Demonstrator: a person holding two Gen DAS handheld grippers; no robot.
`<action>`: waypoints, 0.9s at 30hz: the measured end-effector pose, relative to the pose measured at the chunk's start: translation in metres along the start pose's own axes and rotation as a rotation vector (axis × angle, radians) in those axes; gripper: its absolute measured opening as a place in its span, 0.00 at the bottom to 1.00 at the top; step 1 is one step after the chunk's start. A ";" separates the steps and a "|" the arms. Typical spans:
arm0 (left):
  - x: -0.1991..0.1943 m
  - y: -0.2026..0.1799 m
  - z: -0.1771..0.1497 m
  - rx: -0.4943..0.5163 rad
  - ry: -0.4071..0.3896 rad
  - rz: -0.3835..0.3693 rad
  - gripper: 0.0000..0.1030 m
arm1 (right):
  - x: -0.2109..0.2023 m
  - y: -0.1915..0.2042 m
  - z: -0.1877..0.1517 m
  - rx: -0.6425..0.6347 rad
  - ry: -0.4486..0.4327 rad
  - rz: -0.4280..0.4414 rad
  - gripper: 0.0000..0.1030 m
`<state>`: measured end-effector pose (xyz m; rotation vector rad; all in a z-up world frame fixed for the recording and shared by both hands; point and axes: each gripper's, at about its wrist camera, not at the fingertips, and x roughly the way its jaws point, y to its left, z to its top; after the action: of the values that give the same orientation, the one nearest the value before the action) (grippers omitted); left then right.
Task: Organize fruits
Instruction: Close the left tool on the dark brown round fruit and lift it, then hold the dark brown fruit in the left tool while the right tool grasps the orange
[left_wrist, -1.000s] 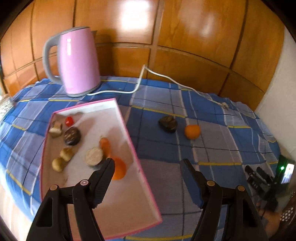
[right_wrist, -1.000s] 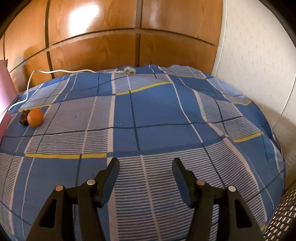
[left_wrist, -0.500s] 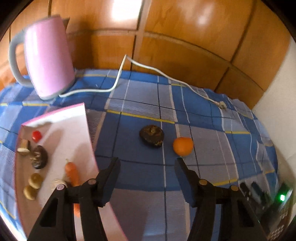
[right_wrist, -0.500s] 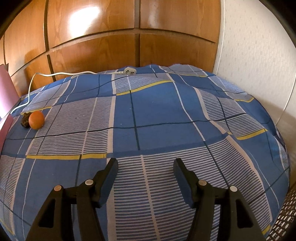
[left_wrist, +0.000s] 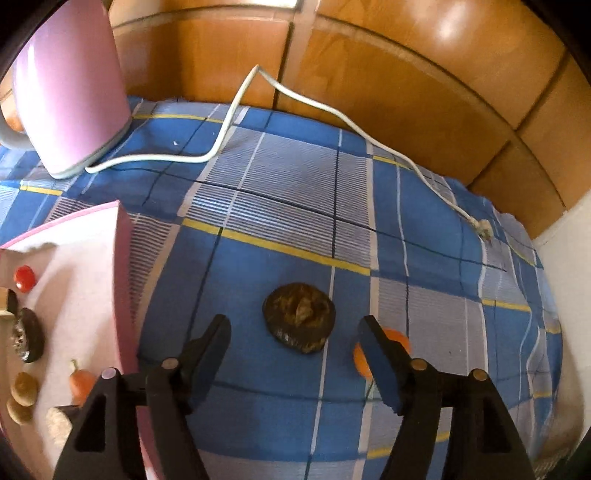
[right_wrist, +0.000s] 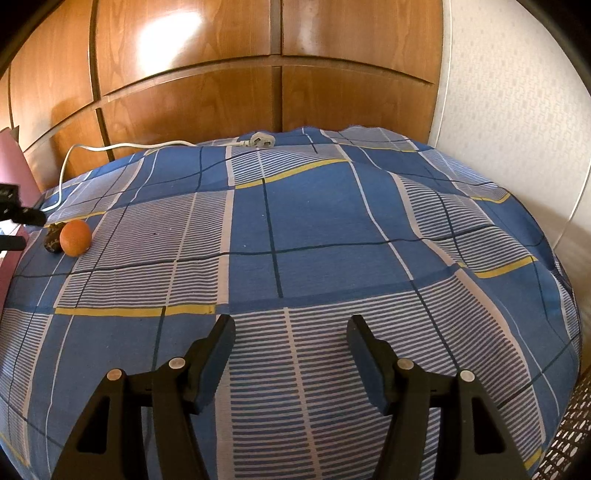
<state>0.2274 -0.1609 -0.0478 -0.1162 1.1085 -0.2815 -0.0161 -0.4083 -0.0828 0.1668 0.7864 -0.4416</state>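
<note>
I had the left gripper (left_wrist: 293, 326) spread wide with the dark brown fruit (left_wrist: 299, 317) on the cloth between its fingers, beside the orange (left_wrist: 400, 338), so I judged lowering squarely and closing gently best, while the right gripper (right_wrist: 290, 328) hung open and empty.

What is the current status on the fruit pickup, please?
Left gripper open, dark brown fruit between its fingers, ungrasped. Right gripper open, empty. Orange beside, behind a finger.
</note>
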 end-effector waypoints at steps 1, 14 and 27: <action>0.005 0.000 0.003 -0.007 0.010 0.006 0.70 | 0.000 0.000 0.000 -0.001 0.000 0.000 0.63; 0.022 -0.003 0.000 0.024 -0.005 -0.004 0.47 | 0.001 0.002 0.000 -0.007 -0.001 0.001 0.64; -0.032 -0.001 -0.067 0.119 -0.055 -0.049 0.33 | 0.002 0.002 0.000 -0.011 -0.001 -0.003 0.65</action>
<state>0.1535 -0.1497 -0.0494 -0.0449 1.0323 -0.3856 -0.0142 -0.4071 -0.0838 0.1551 0.7877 -0.4397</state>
